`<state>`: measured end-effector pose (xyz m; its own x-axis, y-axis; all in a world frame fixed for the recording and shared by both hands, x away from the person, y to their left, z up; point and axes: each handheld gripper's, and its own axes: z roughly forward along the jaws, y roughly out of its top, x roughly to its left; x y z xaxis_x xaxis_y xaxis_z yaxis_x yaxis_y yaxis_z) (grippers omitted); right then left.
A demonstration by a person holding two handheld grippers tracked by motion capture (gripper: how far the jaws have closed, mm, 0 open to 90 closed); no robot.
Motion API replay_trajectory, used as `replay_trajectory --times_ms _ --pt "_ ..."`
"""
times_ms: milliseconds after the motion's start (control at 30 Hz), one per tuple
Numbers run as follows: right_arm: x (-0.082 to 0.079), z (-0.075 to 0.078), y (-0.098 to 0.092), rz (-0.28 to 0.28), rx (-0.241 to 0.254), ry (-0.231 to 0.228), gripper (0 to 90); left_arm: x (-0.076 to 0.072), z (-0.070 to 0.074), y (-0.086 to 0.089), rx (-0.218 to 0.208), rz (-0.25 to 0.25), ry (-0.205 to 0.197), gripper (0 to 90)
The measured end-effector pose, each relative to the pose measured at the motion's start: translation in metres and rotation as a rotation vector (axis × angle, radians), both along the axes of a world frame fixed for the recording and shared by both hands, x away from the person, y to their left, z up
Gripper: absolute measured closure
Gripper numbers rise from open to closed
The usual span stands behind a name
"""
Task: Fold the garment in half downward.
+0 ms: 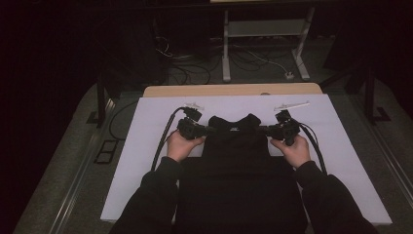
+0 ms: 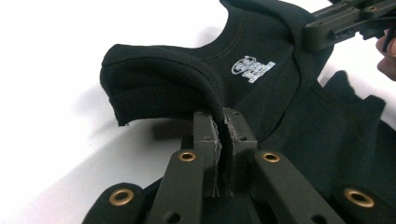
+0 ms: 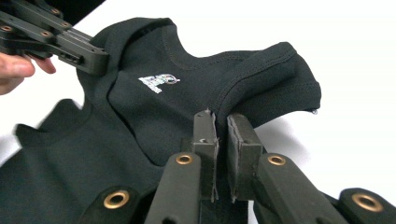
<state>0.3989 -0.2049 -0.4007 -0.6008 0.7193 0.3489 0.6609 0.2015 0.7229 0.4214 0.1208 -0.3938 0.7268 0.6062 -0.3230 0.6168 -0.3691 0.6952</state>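
Black garment [image 1: 237, 146] lies at frame centre in the high view, on the white sheet [image 1: 146, 161] covering the table. Left gripper [image 1: 208, 130] pinches its left shoulder, right gripper [image 1: 265, 130] its right one. Left gripper view: pads [image 2: 212, 140] clenched on a fold of the shoulder strap at centre, white printed logo [image 2: 252, 68] above right. Right gripper view: pads [image 3: 208, 140] clamped on the other strap's fold at centre, logo [image 3: 159, 82] upper left, left gripper's jaws gripping cloth in the top left corner.
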Motion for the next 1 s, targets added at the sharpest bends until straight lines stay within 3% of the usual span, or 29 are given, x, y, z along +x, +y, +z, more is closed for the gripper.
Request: replay_trajectory --times_ms 300,600,1000 --pt "-0.015 0.008 -0.005 0.005 0.03 -0.012 81.6 -0.016 0.013 0.0 -0.027 -0.013 -0.023 83.9" --pt "-0.022 0.009 -0.007 0.012 0.025 -0.005 81.6 -0.026 0.013 -0.005 -0.012 -0.027 -0.022 83.9" --pt "-0.045 0.016 -0.008 0.037 0.031 -0.017 81.6 -0.043 0.017 0.0 -0.032 -0.022 -0.02 83.8"
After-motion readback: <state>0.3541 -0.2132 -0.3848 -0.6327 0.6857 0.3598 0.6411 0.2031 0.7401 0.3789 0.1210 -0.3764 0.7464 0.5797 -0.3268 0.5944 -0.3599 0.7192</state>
